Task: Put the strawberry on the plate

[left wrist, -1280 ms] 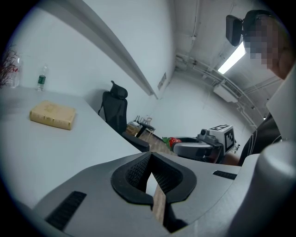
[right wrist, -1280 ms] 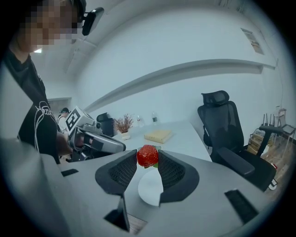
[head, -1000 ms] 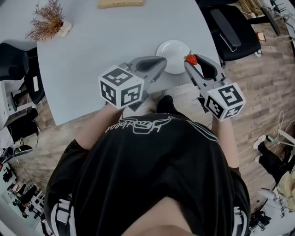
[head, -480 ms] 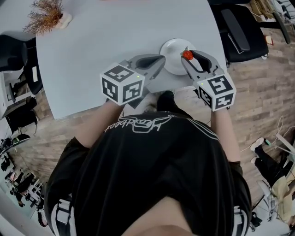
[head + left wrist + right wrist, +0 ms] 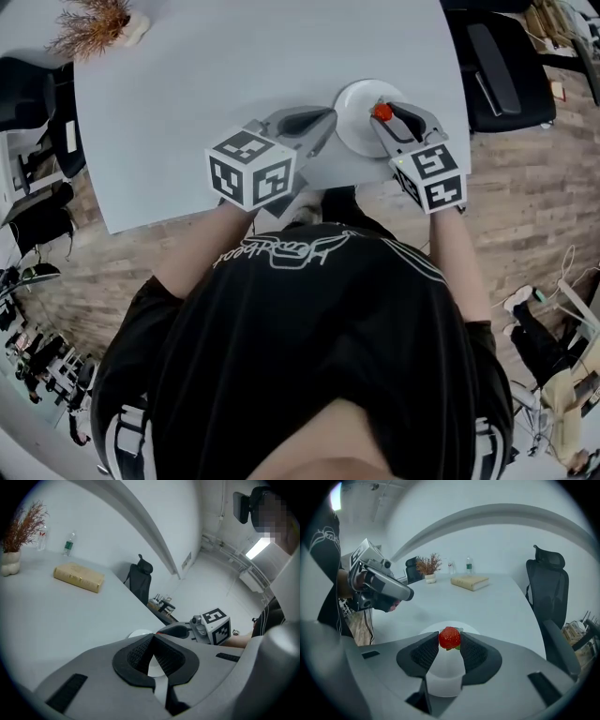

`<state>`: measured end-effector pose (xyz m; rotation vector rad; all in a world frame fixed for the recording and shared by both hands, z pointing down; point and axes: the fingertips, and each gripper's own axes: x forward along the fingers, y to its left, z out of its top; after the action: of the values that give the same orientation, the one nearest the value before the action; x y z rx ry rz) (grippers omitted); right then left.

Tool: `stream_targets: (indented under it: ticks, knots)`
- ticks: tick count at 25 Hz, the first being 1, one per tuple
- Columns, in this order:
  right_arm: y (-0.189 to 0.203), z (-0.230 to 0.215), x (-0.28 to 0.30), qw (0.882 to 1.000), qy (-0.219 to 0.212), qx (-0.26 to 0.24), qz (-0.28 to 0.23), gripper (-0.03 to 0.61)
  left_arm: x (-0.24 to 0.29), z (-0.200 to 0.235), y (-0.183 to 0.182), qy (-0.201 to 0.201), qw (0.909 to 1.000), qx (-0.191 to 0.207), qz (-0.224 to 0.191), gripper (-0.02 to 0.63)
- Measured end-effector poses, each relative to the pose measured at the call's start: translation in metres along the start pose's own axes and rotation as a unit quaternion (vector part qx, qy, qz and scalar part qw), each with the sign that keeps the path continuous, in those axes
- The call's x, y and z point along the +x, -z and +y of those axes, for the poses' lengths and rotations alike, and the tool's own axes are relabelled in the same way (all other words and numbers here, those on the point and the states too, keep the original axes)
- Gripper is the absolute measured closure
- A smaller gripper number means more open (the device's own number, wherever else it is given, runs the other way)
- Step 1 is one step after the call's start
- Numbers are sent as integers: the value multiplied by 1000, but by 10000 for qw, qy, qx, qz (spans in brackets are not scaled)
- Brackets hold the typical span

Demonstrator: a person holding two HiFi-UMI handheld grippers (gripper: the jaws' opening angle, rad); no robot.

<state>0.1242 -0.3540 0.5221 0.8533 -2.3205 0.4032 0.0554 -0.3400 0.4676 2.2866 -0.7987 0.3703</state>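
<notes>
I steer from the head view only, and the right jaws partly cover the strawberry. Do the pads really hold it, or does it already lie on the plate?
Observer: In the right gripper view the strawberry is pinched between the pad tips of the right gripper, with the plate below it.
Operator: And on the left?
Observer: The left gripper view shows the left gripper with jaw tips together, nothing between them.
Operator: Anything beyond my picture's top edge?
Observer: A tan book lies farther along the table, apart from the plate.
</notes>
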Motion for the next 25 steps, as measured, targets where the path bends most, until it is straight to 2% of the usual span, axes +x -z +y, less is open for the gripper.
stream_targets:
  ticks: [4,14,25]
  knots:
    - [13,-1,12,9995,-32,30,316,440,-3,6,-2,-75,9999,-122,-89,607]
    - [24,-4,27,9959,4,-275,867,440,-7,21,0,-271,9987,-377,-194,607]
    - [23,-4,28,9951,22,-154,975,440,-11,28,3,-287,9980,-525,-225,607]
